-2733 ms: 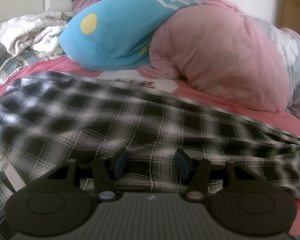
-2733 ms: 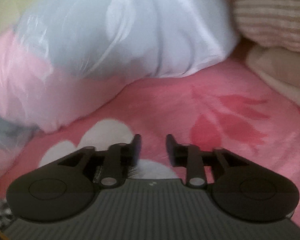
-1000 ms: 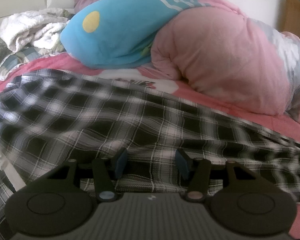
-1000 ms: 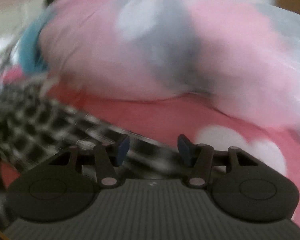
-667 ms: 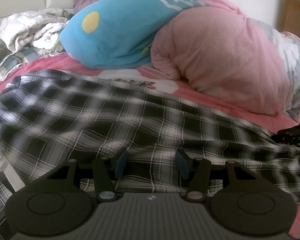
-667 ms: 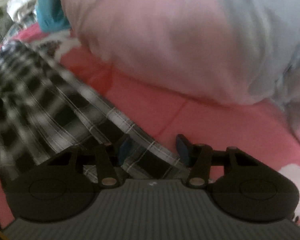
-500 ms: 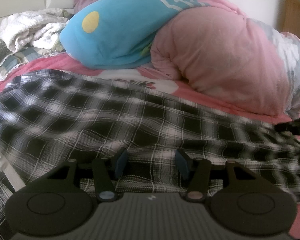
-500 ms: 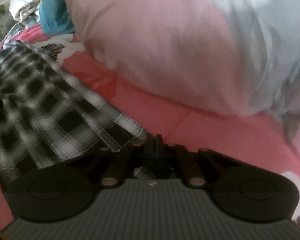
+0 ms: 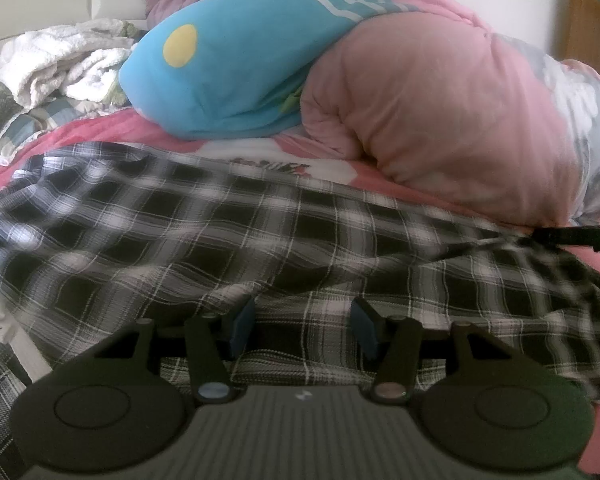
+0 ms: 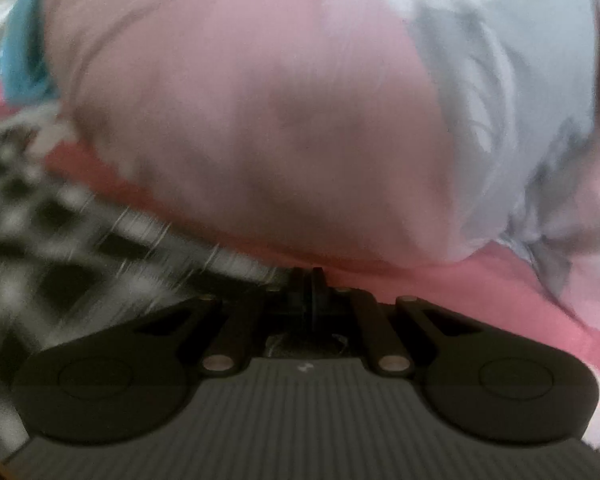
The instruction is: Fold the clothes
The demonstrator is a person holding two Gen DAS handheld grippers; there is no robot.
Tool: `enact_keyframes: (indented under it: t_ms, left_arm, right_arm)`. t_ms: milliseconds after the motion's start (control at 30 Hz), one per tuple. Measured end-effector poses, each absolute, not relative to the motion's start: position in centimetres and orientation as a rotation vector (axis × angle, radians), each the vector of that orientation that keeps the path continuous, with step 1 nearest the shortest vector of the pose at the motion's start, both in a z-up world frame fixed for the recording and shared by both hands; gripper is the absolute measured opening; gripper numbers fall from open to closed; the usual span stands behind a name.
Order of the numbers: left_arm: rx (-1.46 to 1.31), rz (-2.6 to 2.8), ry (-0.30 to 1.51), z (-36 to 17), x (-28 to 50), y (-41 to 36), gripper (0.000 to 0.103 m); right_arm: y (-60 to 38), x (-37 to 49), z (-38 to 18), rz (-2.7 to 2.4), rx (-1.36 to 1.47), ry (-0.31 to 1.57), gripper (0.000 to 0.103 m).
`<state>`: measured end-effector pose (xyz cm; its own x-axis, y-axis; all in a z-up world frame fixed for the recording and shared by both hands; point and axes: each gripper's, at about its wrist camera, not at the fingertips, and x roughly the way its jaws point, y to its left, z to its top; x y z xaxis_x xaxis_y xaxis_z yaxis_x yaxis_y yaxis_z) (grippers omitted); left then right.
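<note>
Right gripper (image 10: 311, 292): jaws pressed together on the far edge of the plaid garment (image 9: 260, 240), blurred there. Left gripper (image 9: 302, 326): jaws wide apart, low over garment's near edge. Garment spread on pink bedsheet (image 9: 112, 132), its left end cut off. Pink duvet (image 9: 440, 120) behind.
</note>
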<state>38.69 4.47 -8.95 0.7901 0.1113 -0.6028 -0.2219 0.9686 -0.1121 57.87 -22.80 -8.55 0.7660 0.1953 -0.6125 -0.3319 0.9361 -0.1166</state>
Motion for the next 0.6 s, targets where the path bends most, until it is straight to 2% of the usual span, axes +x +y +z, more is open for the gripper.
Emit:
enact_keyframes:
  t_ms: [67,200,367,600]
  left_arm:
    - [-0.182,0.180,0.636,-8.9,38.7,4.5,0.054]
    - [-0.196,0.183,0.634,-8.7,38.4,4.6,0.054]
    - [-0.219,0.190,0.620,-8.1,37.7,5.0,0.054]
    - [-0.251,0.194,0.624,-7.9,37.0,6.3,0.054]
  right_arm:
    - [-23.6,58.6,-8.1,0.232,-0.147,0.652,0.004]
    - [-25.4,58.1,-6.2,0.196,0.043,0.674,0.019]
    - [-22.7,53.9,-3.6,0.341,0.042,0.664,0.021]
    - [-9.3,53.4,-4.1,0.689,0.020,0.810,0.021]
